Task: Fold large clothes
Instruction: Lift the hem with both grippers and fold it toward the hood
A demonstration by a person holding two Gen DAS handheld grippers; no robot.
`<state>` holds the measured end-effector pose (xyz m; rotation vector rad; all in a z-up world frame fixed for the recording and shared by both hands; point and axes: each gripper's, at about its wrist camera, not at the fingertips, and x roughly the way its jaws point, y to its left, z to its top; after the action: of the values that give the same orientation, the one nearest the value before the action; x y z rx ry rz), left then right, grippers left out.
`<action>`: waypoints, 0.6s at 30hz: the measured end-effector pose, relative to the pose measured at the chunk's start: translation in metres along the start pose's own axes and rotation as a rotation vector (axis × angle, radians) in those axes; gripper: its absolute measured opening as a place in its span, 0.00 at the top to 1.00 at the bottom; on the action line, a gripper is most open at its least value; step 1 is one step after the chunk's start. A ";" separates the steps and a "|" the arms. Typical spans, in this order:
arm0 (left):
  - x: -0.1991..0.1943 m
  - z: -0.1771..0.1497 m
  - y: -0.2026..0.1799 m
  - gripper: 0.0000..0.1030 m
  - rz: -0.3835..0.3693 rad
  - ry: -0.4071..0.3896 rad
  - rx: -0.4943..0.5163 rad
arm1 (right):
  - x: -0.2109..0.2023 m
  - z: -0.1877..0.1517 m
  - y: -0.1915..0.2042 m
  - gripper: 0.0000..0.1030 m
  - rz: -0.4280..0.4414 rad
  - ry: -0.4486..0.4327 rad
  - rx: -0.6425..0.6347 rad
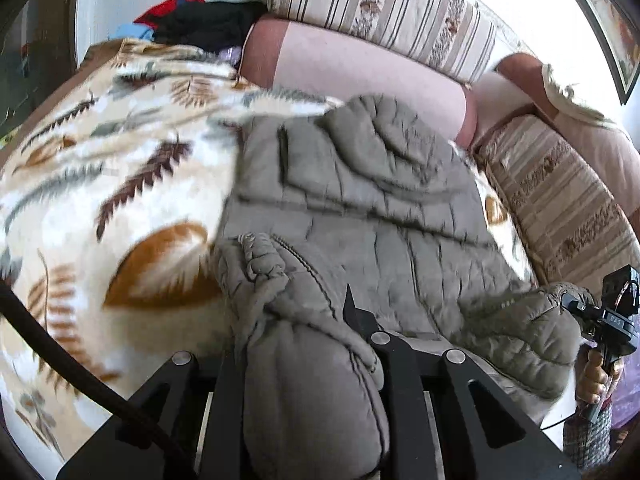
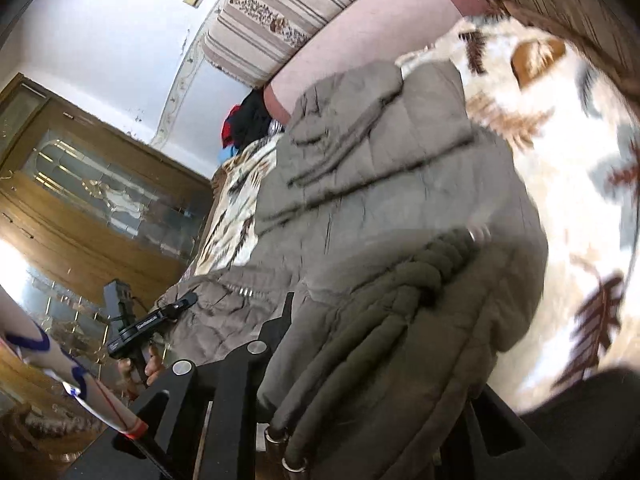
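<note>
A grey-olive quilted puffer jacket [image 1: 360,208] lies on a feather-patterned blanket [image 1: 100,184] on a sofa. My left gripper [image 1: 316,320] is shut on a bunched edge of the jacket near its drawstring cord [image 1: 260,264], with fabric piled between the fingers. My right gripper [image 2: 352,320] is shut on another bunched edge of the jacket [image 2: 380,184], near the hood cords [image 2: 400,276]. The right gripper also shows in the left wrist view [image 1: 576,304], at the jacket's right end. The left gripper shows in the right wrist view [image 2: 184,302], at the jacket's left end.
Striped sofa cushions [image 1: 384,4] and a pink bolster [image 1: 360,68] stand behind the jacket. A pile of red, black and blue clothes [image 1: 192,20] lies at the blanket's far end. A wooden glass-front cabinet [image 2: 92,200] stands to the left in the right wrist view.
</note>
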<state>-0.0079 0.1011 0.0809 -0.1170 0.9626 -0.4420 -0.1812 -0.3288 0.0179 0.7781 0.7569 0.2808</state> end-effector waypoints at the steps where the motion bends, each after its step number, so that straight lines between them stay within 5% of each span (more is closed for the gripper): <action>1: 0.002 0.009 -0.002 0.83 0.006 -0.009 0.005 | 0.003 0.009 0.003 0.79 -0.009 -0.009 -0.008; 10: 0.043 0.097 -0.009 0.81 0.064 -0.040 0.009 | 0.028 0.098 0.020 0.79 -0.071 -0.093 -0.025; 18: 0.111 0.181 -0.001 0.79 0.131 0.035 -0.044 | 0.080 0.178 0.015 0.79 -0.199 -0.106 -0.005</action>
<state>0.1932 0.0373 0.0997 -0.0856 1.0085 -0.3028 0.0022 -0.3736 0.0715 0.7012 0.7275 0.0617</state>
